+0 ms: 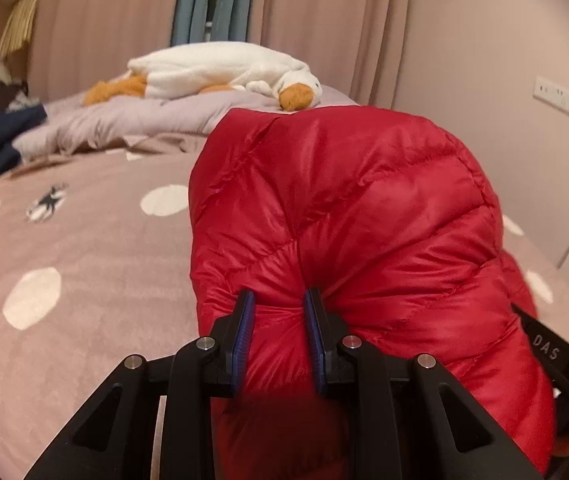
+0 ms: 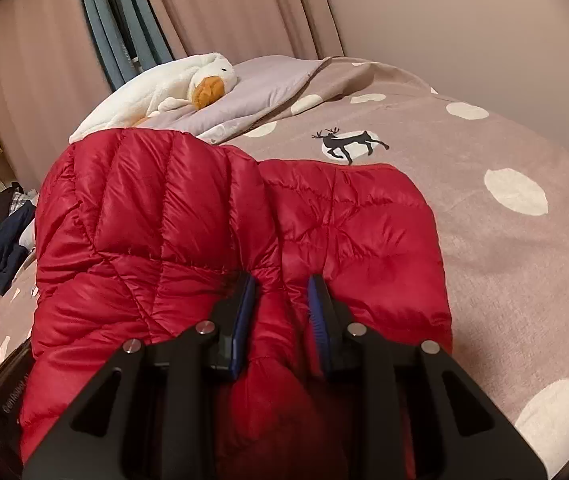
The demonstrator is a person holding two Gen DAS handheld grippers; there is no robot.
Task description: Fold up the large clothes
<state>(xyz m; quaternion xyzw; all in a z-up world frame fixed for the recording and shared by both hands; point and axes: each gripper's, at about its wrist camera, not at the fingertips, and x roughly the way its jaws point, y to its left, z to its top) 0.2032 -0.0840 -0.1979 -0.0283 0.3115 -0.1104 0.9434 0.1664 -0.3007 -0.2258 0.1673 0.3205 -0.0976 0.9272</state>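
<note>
A red quilted puffer jacket is bunched and lifted over the bed. My left gripper is shut on a thick fold of it, with red fabric puffing out between the blue pads. The jacket also shows in the right wrist view. My right gripper is shut on another fold of it. The far part of the jacket lies flat on the bedspread beyond the right gripper. The jacket's sleeves and hem are hidden.
The bed has a brown bedspread with white dots and a deer print. A white goose plush lies on a lilac quilt at the head. Dark and checked clothes are piled at the left. Curtains and a wall stand behind.
</note>
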